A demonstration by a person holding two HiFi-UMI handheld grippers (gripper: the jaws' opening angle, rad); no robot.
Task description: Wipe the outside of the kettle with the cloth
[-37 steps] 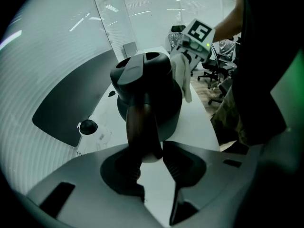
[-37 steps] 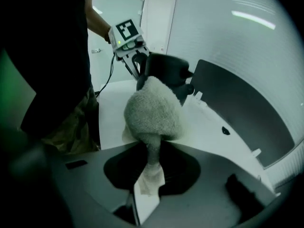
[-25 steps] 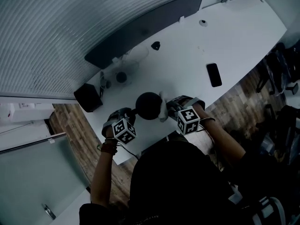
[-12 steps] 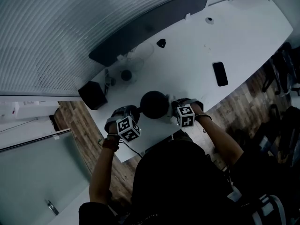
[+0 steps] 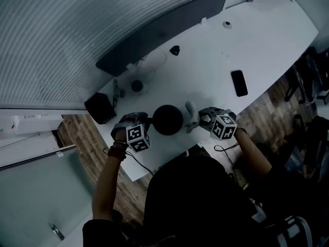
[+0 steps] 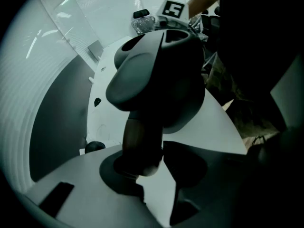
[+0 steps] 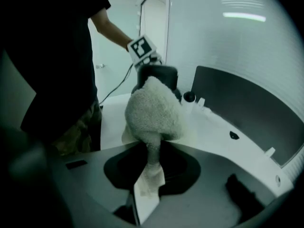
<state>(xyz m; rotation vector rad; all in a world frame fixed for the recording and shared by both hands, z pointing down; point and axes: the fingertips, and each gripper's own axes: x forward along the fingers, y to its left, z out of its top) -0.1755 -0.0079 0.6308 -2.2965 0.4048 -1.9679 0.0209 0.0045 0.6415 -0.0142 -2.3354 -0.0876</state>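
A black round kettle [image 5: 167,120] stands near the front edge of the white table [image 5: 257,45]. My left gripper [image 5: 145,123] is at the kettle's left side, shut on its handle. In the left gripper view the handle [image 6: 140,144] fills the gap between the jaws of the left gripper [image 6: 152,163], with the kettle's body [image 6: 161,75] above. My right gripper [image 5: 201,118] is shut on a fluffy white cloth [image 5: 192,118], held just off the kettle's right side. In the right gripper view the cloth [image 7: 153,110] bunches out from the right gripper [image 7: 149,170] and hides most of the kettle [image 7: 161,74].
A black phone [image 5: 238,83] lies to the right on the table. A black box [image 5: 98,107] sits at the table's left end, with a dark round thing [image 5: 136,85] on a pale disc behind the kettle. A dark panel [image 5: 154,35] runs along the table's back edge.
My right gripper has swung to the right with the cloth, from against the kettle's side to a little off it. The left gripper has rolled slightly but keeps its hold on the handle.
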